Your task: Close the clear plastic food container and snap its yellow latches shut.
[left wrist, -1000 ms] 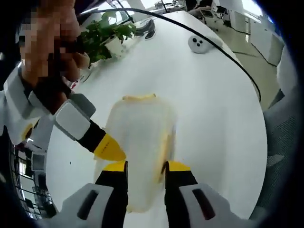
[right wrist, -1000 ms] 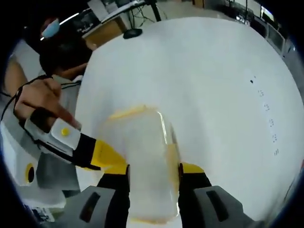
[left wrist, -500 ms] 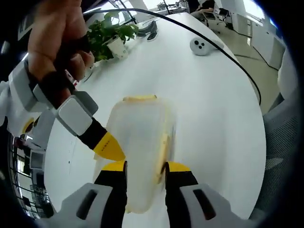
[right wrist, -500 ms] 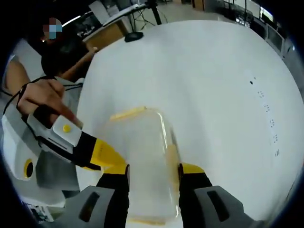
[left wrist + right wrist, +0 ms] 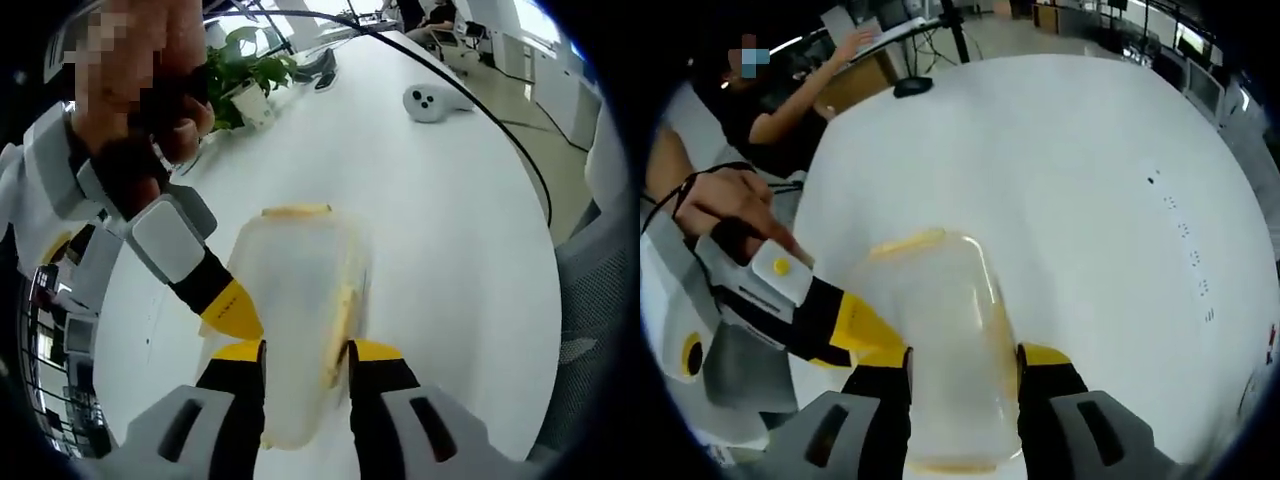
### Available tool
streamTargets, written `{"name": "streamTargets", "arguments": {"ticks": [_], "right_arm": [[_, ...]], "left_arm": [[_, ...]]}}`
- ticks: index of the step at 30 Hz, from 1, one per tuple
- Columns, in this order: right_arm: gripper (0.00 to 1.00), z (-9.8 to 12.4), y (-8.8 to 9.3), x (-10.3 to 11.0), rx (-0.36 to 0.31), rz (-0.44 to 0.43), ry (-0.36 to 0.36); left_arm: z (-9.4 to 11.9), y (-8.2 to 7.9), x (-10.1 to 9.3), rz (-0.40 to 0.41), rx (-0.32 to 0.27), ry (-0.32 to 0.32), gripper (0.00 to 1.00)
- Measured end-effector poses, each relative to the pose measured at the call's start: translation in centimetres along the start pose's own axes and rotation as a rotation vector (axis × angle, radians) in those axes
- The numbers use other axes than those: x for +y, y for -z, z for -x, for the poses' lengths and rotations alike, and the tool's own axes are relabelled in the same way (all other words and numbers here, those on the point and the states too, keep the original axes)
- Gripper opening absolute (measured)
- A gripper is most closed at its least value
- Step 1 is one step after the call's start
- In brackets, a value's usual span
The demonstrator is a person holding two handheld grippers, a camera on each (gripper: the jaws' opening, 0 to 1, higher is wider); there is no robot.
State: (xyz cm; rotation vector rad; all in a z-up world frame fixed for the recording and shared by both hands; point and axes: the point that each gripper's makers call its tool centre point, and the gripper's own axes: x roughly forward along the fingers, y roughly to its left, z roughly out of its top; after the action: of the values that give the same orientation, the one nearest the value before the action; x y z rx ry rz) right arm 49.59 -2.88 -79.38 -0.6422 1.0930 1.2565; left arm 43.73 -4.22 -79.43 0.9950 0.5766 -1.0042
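On the white surface (image 5: 450, 250) sits your clear food container (image 5: 295, 310) — your left gripper (image 5: 305, 350) and right gripper (image 5: 962, 358) each straddle it, jaws apart, pressing its sides — yellow latches (image 5: 296, 211) visible.

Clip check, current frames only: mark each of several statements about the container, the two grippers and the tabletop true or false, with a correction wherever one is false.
1. The clear container sits between the left gripper jaws. True.
2. The container lies on a dark wooden table. False: the table is white.
3. A potted plant stands at the table's far edge in the left gripper view. True.
4. The right gripper is raised well away from the container. False: its jaws flank the container.
5. A yellow latch shows at the container's far end. True.
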Motion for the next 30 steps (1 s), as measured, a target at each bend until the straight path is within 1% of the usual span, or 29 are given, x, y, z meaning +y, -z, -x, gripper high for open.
{"name": "streamTargets", "arguments": {"ticks": [2,3,6,8,9,16,20,22,25,27,30], "right_arm": [[0.41,0.1,0.0,0.0,-0.024,-0.002,0.01],[0.41,0.1,-0.2,0.0,-0.051,-0.028,0.02],[0.41,0.2,-0.1,-0.2,-0.065,-0.029,0.021],[0.41,0.3,-0.2,-0.1,-0.068,-0.025,0.026],[0.41,0.3,-0.2,0.0,-0.068,-0.027,0.028],[0.45,0.4,0.1,-0.4,-0.074,-0.026,0.048],[0.49,0.7,0.6,-0.4,-0.063,-0.01,0.056],[0.54,0.9,0.9,-0.1,-0.064,-0.004,0.049],[0.54,1.2,1.2,0.0,-0.068,-0.004,0.053],[0.54,1.4,1.2,0.0,-0.071,0.001,0.056],[0.57,1.6,1.4,0.2,-0.071,0.009,0.061]], "left_arm": [[0.1,-0.1,-0.1,0.0,0.0,0.0,0.33],[0.2,-0.1,-0.2,-0.004,-0.001,0.0,0.34],[0.1,-0.1,-0.6,-0.025,-0.005,0.011,0.39],[0.2,-0.1,-1.0,-0.032,-0.023,0.029,0.44],[0.3,0.0,-1.2,-0.055,-0.03,0.033,0.45],[0.5,0.0,-1.6,-0.093,-0.027,0.062,0.49],[0.6,-0.3,-1.9,-0.086,-0.043,0.094,0.51],[0.8,-0.4,-2.0,-0.092,-0.043,0.109,0.51],[1.2,-0.7,-1.8,-0.082,-0.056,0.127,0.53],[1.3,-0.7,-1.6,-0.078,-0.053,0.127,0.54],[1.4,-0.5,-1.4,-0.071,-0.051,0.144,0.57]]}}
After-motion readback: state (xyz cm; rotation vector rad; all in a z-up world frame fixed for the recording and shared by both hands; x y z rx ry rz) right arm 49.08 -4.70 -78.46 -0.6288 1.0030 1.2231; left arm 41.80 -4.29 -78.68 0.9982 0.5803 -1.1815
